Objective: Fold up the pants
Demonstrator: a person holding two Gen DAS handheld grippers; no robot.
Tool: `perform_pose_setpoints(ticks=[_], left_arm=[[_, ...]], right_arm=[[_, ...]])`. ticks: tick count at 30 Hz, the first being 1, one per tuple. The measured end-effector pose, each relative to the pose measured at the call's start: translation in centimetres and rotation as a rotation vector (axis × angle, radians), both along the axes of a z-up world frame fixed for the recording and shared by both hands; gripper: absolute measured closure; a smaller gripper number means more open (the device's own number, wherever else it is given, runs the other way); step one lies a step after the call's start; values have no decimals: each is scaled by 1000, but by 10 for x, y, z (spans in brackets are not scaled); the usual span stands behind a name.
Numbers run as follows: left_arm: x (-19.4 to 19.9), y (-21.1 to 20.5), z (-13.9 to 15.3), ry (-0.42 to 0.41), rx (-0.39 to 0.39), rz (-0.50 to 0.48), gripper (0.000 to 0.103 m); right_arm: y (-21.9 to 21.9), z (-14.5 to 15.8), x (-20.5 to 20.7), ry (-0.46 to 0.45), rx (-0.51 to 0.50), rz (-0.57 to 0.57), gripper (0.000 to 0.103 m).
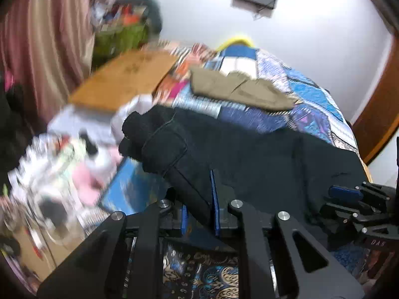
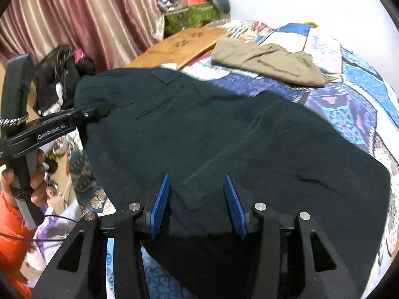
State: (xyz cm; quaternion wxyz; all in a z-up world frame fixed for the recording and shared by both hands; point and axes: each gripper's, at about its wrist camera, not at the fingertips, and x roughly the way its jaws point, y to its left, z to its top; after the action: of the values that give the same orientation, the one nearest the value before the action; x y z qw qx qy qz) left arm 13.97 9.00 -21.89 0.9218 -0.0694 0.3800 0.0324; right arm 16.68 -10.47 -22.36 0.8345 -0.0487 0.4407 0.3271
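Observation:
Dark navy pants [image 2: 199,129] lie spread across the patchwork quilt [image 2: 354,104], waistband toward the left. They also show in the left wrist view [image 1: 249,149]. My left gripper [image 1: 200,214] is shut on a fold of the pants at their near left edge; in the right wrist view it [image 2: 97,112] pinches the waistband corner. My right gripper [image 2: 197,204] is open, its blue pads [image 2: 159,206] on either side of the dark cloth at the near edge. It also shows at the right of the left wrist view [image 1: 349,196].
Folded khaki pants [image 2: 266,59] lie further back on the quilt. A wooden board [image 2: 179,44] lies at the bed's far left, with a green bag [image 2: 192,17] and a striped curtain [image 2: 74,17] behind. Clutter [image 1: 57,174] fills the floor on the left.

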Motion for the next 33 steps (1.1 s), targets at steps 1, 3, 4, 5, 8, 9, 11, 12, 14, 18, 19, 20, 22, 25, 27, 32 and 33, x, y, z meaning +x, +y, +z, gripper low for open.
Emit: perform_pose_setpoints(ticks=[1,3,4,5,8,9,11,12,14,18,19,20,22,25,27,32,33], left_arm=[[1,-3,8,-18,15,-13,88],[3,-11,26,-57,28,-45,88],[1,-14,31,-69,31,-58,88],[1,-19,38,-85,41,-73,88],[0,-35,54,-121,82,-109,88],[0,-41,58,-131,94,-121,88],[0,-55,68,-155,121,-150,88],[0,-62,72,-165,132,-161,88],[-1,-76,81,-188,151,-192,88],[-1,-103,95,-216,159,-251,88],[0,-109,97,-218,161,-262,88],[2,-117,100,-220,164,-274,88],[5,-130,104,-224,165,-291,89],[9,-150,109,-227,159,-326,91],[11,-166,111,-230,162,-357,91],[10,-214,108,-220,165,-468,91],[10,-226,105,-215,168,-495,91]], right_arm=[[-8,6,-2,-13,11,-17,59],[-26,16,-5,-30,30,-58,59],[-33,19,-6,-37,34,-76,59],[-42,22,-7,-48,35,-96,59],[-72,29,-12,-81,22,-172,59],[-83,28,-13,-80,17,-196,59],[-100,24,-14,-75,1,-241,59],[-109,21,-16,-70,-11,-263,59],[-126,14,-19,-53,-24,-299,59],[-140,-8,-20,3,-23,-314,59],[-140,-13,-21,3,-8,-314,59],[-139,-14,-22,-3,-1,-317,59],[-139,-15,-22,-13,4,-315,59],[-142,-16,-22,-17,27,-305,58],[-146,-18,-25,-20,40,-298,58],[-147,-19,-26,-18,76,-292,58],[-147,-19,-25,-18,79,-292,58]])
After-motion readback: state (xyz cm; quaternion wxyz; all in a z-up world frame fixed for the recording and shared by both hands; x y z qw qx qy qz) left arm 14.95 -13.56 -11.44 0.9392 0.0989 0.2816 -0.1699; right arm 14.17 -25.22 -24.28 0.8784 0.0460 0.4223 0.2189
